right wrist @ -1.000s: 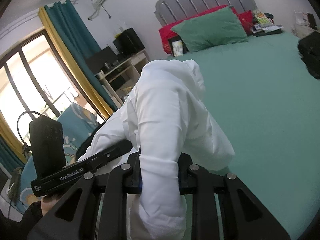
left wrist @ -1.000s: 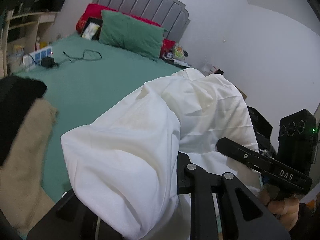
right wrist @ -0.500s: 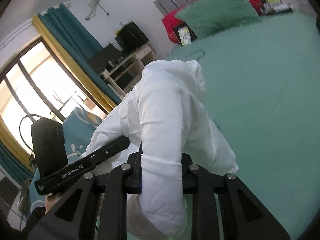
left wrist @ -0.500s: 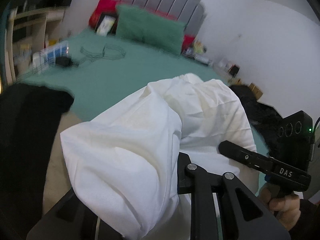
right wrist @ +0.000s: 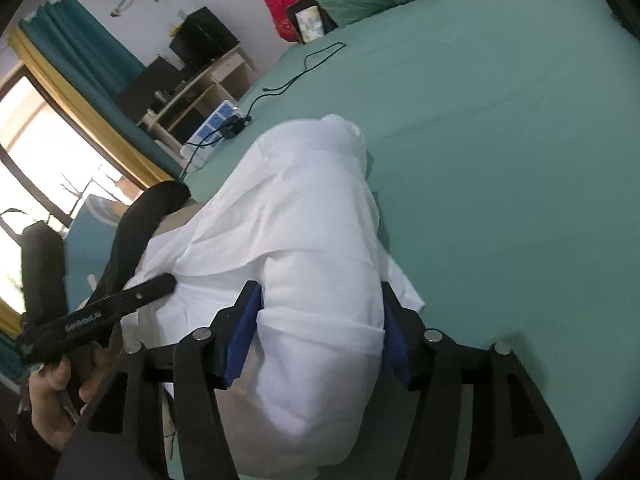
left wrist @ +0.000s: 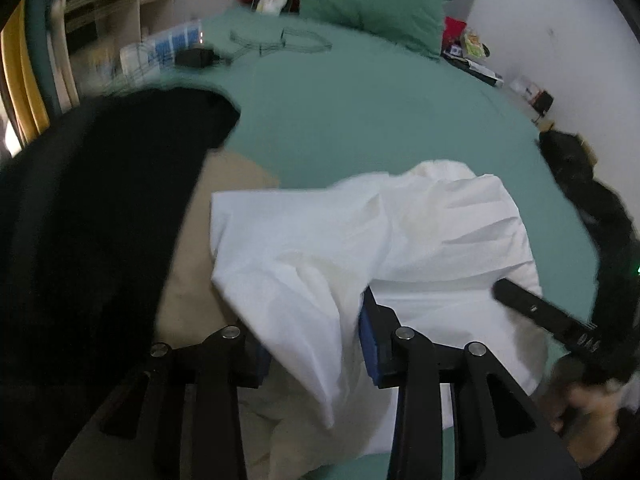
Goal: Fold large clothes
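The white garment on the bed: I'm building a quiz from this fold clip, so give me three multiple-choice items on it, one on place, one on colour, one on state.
1. What does the left part of the white garment lie on?
A. a tan cloth
B. the pillow
C. the shelf

2. What colour is the bed sheet?
A. red
B. green
C. grey

3. How do the right gripper's jaws stand?
A. clamped flat
B. apart, cloth between
C. apart, nothing between

Answers:
1 A, the tan cloth shows under its left edge, beside the black garment.
2 B, green all around the garment.
3 B, the blue pads stand on either side of a white fold, and the jaws are opening.
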A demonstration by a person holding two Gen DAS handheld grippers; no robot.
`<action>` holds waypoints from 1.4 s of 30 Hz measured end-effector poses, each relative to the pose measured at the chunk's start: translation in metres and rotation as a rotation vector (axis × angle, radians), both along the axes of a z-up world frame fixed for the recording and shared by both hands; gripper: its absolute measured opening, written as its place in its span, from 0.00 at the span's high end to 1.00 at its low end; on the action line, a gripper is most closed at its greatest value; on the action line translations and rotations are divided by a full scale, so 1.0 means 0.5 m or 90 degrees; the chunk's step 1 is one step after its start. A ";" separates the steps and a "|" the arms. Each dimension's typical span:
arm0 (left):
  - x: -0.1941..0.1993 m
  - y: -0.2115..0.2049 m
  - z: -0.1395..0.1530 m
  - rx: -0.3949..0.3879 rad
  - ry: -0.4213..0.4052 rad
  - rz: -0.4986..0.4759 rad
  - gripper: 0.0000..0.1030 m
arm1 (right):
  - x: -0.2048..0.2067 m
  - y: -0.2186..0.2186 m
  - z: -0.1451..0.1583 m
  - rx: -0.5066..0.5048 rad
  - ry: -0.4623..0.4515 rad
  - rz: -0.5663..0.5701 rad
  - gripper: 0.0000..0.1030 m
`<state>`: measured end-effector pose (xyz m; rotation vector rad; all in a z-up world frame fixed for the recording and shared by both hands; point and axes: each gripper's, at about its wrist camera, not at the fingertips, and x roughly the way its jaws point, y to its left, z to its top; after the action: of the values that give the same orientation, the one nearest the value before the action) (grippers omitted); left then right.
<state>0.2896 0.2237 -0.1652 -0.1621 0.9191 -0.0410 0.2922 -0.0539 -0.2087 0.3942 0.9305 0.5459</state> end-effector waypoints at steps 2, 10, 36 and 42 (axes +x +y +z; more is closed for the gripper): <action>0.002 0.007 0.013 0.002 -0.012 0.012 0.63 | -0.007 -0.005 0.018 -0.032 -0.006 -0.017 0.41; 0.024 0.040 -0.026 -0.063 0.038 0.058 0.62 | 0.008 -0.015 0.084 -0.162 -0.059 -0.036 0.39; 0.046 0.038 -0.053 -0.056 0.090 0.058 0.62 | 0.073 -0.010 0.069 -0.191 -0.054 0.008 0.22; -0.020 0.036 -0.030 -0.040 0.083 0.068 0.62 | 0.002 -0.006 0.092 -0.218 -0.065 0.045 0.21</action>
<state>0.2797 0.2419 -0.1801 -0.2751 1.0388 0.0407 0.2932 -0.0566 -0.1627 0.0251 0.9207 0.4563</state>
